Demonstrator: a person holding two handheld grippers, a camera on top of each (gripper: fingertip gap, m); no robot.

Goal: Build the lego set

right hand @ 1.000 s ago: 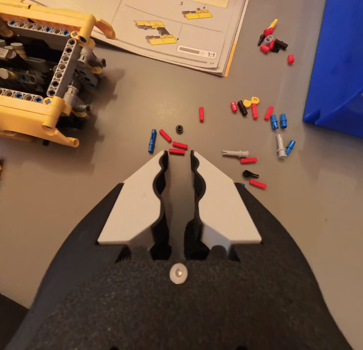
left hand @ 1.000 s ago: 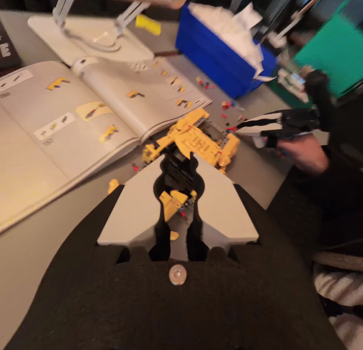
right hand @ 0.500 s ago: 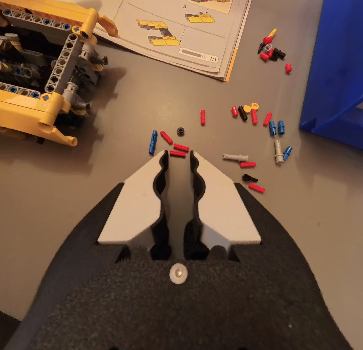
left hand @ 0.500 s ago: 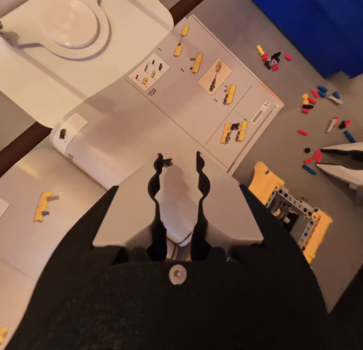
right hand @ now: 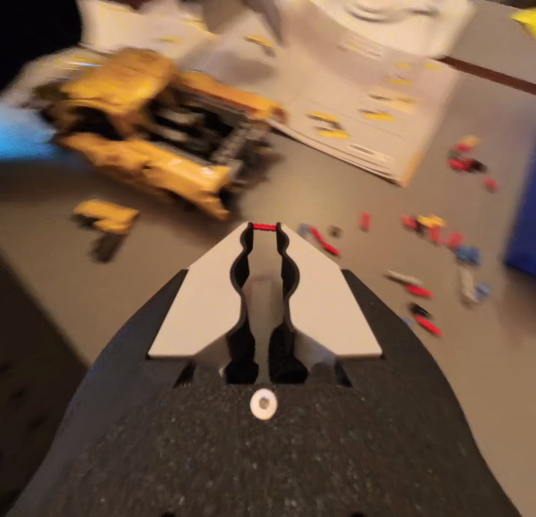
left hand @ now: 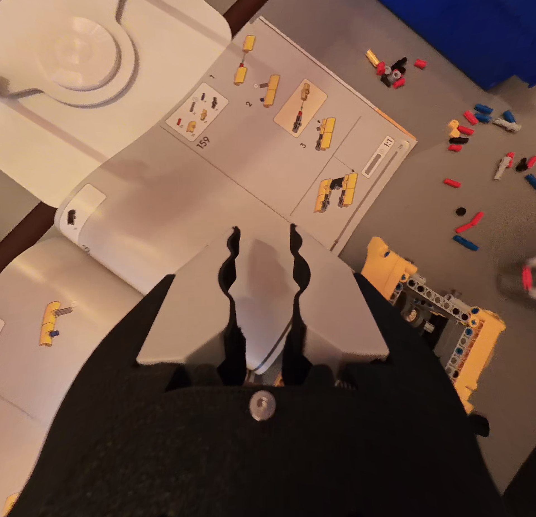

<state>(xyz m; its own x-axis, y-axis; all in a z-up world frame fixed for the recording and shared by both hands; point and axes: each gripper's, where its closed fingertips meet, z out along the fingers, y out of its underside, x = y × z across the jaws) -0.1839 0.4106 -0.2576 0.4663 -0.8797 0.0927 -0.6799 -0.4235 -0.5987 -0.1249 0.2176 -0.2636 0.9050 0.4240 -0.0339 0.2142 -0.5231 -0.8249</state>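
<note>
Pin (right hand: 264,227) first: your right gripper (right hand: 264,227) pinches a short red pin crosswise at its very tips, long axis running tip to tip. The yellow model (right hand: 150,131) lies ahead and to the left on the grey table (right hand: 290,189), well apart — the right arm is the one to carry the pin over. Your left gripper (left hand: 263,231) hangs spread and empty above the open instruction booklet (left hand: 203,184). The page bears printed step numbers and part diagrams, which I won't read out; no brand shows.
</note>
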